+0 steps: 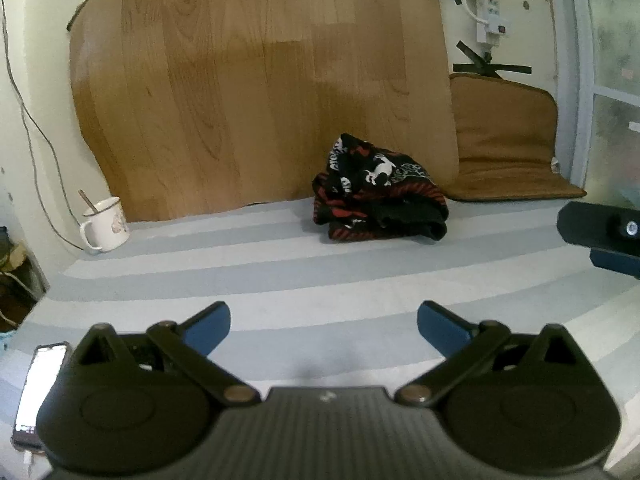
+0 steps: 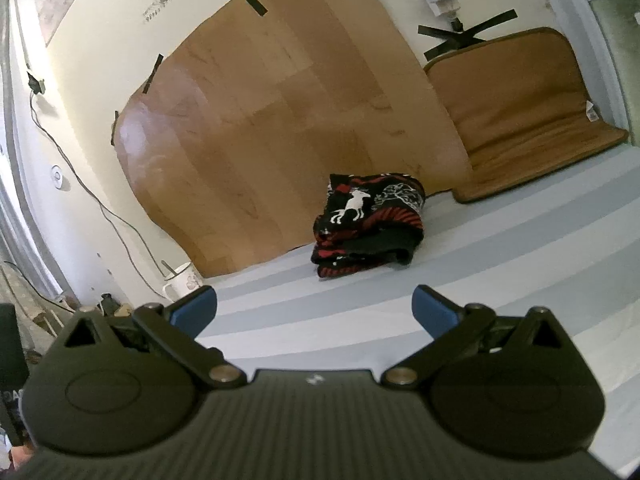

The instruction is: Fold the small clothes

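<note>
Left wrist view: the left gripper (image 1: 323, 326) fills the lower frame, blue-padded fingers spread wide and empty above the grey-and-white striped sheet (image 1: 280, 272). The right gripper (image 2: 314, 312) is likewise spread with nothing between its fingers. At centre frame, against the taped wood-grain board (image 1: 260, 92), lies the black-and-red reindeer-patterned knit garment (image 1: 380, 196), bundled in a compact stack. Folding looks finished, or nearly so.

Left gripper (image 1: 323, 326) and right gripper (image 2: 314, 310): jaws spread wide, empty.
</note>
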Demonstrator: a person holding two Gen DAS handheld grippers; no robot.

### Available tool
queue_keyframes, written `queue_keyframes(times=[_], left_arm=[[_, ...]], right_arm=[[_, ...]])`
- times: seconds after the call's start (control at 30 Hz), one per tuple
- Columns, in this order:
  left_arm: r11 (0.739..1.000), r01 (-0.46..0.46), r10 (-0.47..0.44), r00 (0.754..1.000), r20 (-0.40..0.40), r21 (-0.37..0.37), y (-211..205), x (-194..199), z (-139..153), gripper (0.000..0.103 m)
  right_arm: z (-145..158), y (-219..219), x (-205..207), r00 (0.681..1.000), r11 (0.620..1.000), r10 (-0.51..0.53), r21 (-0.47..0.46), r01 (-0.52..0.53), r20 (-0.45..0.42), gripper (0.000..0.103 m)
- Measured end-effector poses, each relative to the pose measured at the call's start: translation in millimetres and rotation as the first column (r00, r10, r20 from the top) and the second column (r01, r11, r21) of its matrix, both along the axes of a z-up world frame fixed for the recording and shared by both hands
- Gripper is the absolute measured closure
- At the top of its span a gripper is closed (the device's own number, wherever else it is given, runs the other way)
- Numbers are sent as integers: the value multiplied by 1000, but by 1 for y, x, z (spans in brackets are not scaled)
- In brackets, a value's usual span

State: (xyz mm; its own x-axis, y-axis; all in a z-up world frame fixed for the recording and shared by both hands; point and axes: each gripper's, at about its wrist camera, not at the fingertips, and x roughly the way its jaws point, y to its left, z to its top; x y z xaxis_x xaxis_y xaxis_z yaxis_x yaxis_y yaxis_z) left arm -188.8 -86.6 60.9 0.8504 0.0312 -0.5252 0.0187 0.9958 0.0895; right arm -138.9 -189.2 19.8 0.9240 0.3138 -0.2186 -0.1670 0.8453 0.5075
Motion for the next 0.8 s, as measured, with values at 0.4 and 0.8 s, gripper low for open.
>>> queue_keyframes(times=[0.4,0.8], left_arm=[[996,-28,29,1000,-13,79,-13,1,2,0],[992,-13,21,998,-61,128,-25,5,-10,0]], right_arm=[[-1,-6,-1,1000,999,22,35,-23,17,0],[-11,-17,-1,1000,997,22,80,-21,-4,0]])
